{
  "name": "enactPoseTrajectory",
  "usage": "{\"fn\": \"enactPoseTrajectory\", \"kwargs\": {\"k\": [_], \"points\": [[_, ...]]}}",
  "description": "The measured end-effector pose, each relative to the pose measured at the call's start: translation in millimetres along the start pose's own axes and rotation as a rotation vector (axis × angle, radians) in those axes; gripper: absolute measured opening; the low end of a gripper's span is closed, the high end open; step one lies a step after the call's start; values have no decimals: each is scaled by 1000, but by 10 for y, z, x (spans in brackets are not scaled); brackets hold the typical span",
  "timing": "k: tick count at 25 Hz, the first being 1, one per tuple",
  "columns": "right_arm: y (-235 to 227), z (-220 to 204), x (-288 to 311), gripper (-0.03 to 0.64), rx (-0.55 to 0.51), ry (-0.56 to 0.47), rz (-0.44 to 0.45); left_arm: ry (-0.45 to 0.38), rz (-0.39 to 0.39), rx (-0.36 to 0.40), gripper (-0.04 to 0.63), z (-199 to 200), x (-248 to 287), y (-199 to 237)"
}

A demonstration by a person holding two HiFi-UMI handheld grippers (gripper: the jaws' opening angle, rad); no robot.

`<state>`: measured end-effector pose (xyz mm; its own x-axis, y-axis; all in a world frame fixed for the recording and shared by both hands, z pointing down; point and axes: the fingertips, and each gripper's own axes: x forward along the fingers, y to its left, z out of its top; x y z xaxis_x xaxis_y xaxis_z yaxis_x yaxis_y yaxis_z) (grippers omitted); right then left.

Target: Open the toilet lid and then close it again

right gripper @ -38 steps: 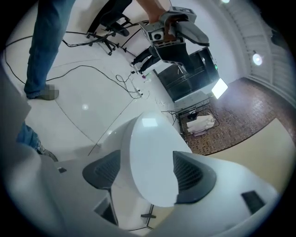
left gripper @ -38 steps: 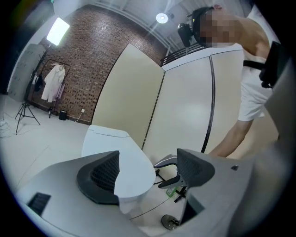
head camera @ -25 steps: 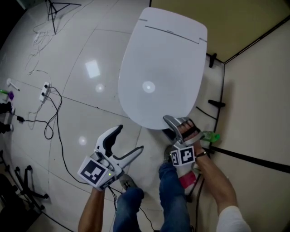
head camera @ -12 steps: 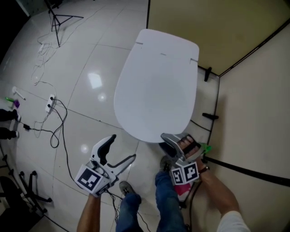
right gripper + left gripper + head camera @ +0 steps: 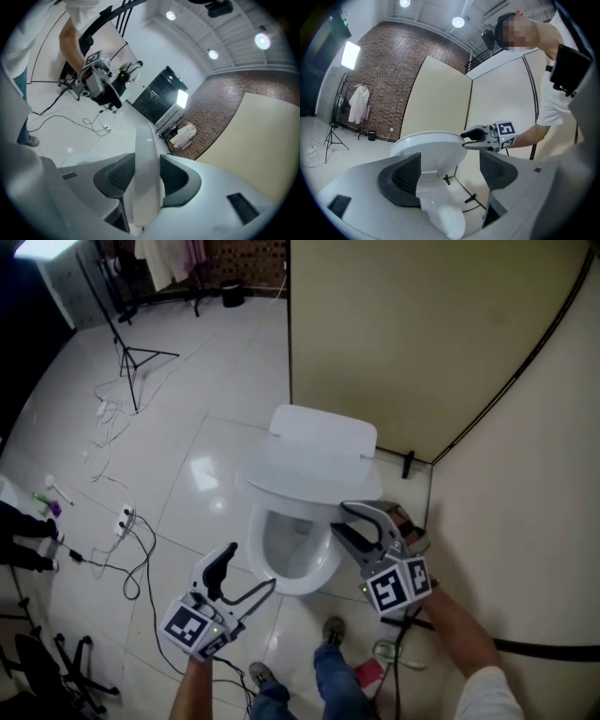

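The white toilet lid (image 5: 314, 470) is tilted up, half raised over the open bowl (image 5: 286, 557). My right gripper (image 5: 343, 523) is shut on the lid's front rim; its jaws have just been closing onto it. In the right gripper view the lid (image 5: 146, 154) stands edge-on between the two pads of that gripper (image 5: 146, 180). My left gripper (image 5: 247, 577) hangs open in front of the bowl with nothing in it. The left gripper view looks past its own wide jaws (image 5: 451, 171) at the raised lid (image 5: 431, 145) and the right gripper (image 5: 465, 139) gripping it.
Beige partition walls (image 5: 394, 334) enclose the toilet at the back and right. Cables and a power strip (image 5: 122, 521) lie on the tiled floor at left, with a tripod stand (image 5: 141, 357) farther back. The person's shoes (image 5: 333, 629) stand just before the bowl.
The lid has gone from lying flat and closed to tilted up, exposing the bowl. The right gripper closed on its rim and rose with it. The left gripper also rose, staying open.
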<state>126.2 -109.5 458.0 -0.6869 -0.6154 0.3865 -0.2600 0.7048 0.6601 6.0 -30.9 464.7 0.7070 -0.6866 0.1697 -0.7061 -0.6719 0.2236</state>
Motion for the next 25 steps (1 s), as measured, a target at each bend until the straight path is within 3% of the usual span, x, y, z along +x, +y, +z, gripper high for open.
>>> {"fn": "enactPoseTrajectory", "kwargs": {"k": [5,7,11,15,19,25], "points": [[-1221,-73,187,163,136,-72,-69,-26,-5,17,388,491,337,71],[-1655,-205,305,116,197,-95,-88,-48,5,38,388,637,496,79],[-2460,-483,570,100,359,-75,-126,-53,5,35,388,831,720,34],[-3111,-836,876,83,447,-41,-173,-52,24,25,388,904,869,-5],[-3515,-1131,1179,81,573,-8,-206,-36,53,4,388,882,887,-42],[-3529,-1214,1263,83,555,-8,-212,-32,75,-10,388,857,844,-7]]}}
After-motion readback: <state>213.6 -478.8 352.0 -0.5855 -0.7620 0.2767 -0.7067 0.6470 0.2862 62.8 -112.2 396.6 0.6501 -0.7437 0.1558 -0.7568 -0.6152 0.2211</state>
